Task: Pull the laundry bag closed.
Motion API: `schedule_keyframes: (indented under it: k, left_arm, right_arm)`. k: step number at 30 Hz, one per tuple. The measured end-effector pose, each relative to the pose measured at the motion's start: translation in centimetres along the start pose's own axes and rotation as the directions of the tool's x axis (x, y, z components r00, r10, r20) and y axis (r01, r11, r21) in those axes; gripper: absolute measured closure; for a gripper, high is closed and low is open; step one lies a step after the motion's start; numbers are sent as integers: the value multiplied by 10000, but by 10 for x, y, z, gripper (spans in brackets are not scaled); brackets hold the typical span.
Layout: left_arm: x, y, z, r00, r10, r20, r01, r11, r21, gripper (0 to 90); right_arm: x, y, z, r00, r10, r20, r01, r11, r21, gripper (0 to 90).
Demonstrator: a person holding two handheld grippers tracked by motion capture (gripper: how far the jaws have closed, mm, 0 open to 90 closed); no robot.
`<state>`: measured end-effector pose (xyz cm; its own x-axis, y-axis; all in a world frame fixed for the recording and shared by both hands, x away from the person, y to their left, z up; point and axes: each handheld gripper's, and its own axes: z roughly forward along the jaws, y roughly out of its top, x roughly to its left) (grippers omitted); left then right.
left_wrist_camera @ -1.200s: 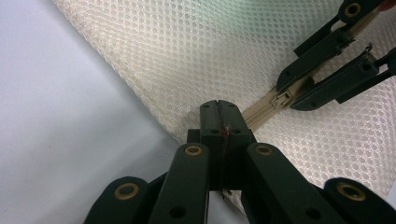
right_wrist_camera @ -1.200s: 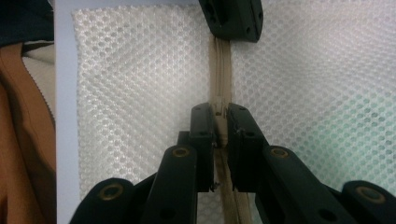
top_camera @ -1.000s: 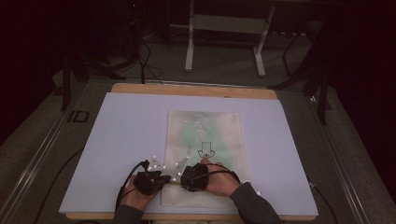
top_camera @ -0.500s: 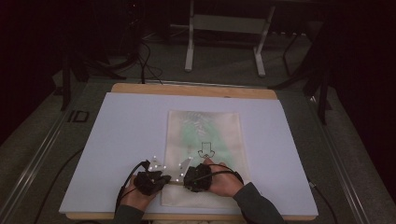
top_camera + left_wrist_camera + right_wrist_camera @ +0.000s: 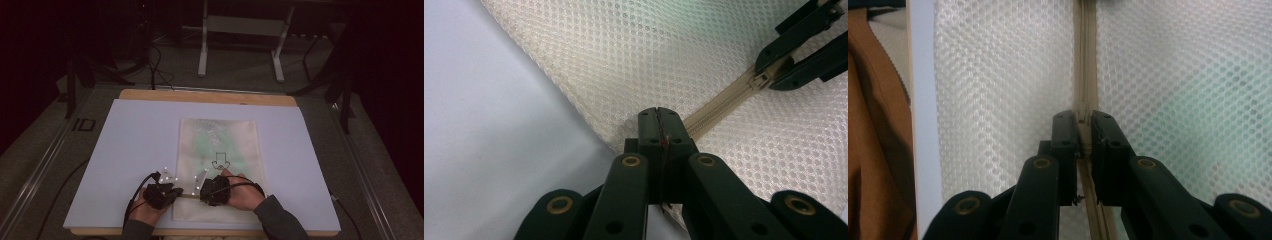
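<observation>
A cream mesh bag with a zipper lies flat on the white board; something pale green shows through the mesh. In the high view my left gripper sits at the bag's left edge and my right gripper just right of it, tips facing each other. In the left gripper view the left gripper is shut on the bag's edge at the end of the zipper, with the right gripper farther off. The right gripper is shut on the zipper's slider, and the zipper runs straight ahead.
The board rests on a wooden table whose near edge shows beside the right gripper. A white metal stand and cables lie on the floor beyond. Dark floor surrounds the table.
The right gripper has edged slightly to the right, away from the left gripper. The left gripper has stayed put.
</observation>
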<state>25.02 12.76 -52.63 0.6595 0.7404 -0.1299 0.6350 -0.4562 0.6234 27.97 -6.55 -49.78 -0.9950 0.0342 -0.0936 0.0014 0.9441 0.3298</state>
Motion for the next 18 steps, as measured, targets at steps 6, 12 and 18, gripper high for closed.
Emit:
schedule_keyframes:
  k: [6,12,18]
  left_arm:
    - [0,0,0,10000,-23,19,23,10000,-17,894]
    - [0,0,0,10000,6,0,-6,10000,-14,895]
    - [0,0,0,10000,-1,2,1,10000,-13,895]
  right_arm:
    - [0,-4,-3,10000,-75,19,75,9999,105,821]
    - [1,-7,-4,10000,-89,-21,89,9997,224,821]
    - [0,-12,-7,10000,-27,-25,27,9997,226,821]
